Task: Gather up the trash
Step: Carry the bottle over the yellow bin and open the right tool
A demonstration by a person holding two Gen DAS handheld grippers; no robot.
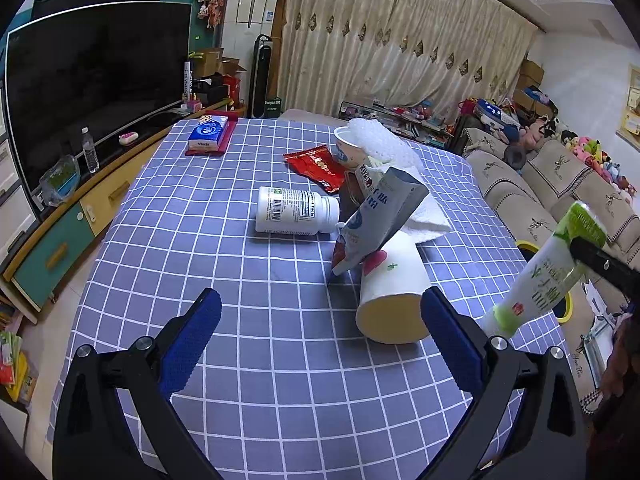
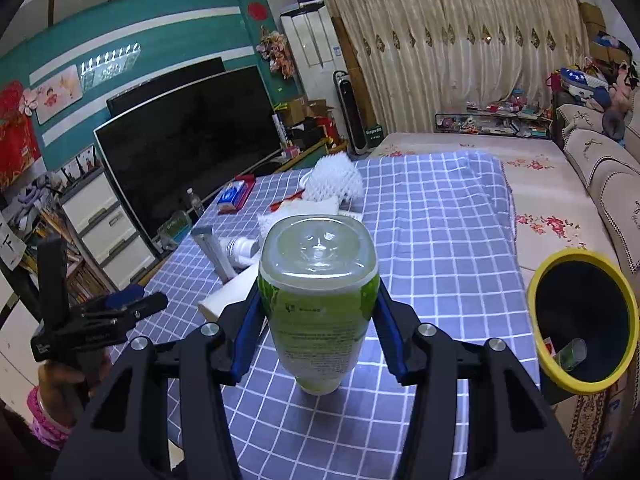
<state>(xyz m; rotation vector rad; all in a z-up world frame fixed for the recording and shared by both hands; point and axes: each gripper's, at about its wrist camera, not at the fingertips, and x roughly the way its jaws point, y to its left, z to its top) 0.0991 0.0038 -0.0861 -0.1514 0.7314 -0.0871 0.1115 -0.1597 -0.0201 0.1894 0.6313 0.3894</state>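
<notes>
Green bottle [image 2: 318, 300] clamped in right tool [image 2: 318, 312]; left tool [image 1: 320, 340] apart near paper cup [image 1: 394, 296]

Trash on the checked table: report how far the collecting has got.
Done: the yellow-rimmed bin already holds some pieces. In hand: the right gripper is clamped on the green bottle, lifted off the table. Left: the white pill bottle, red wrapper, paper cup and pouch. The left gripper is open, empty.
</notes>
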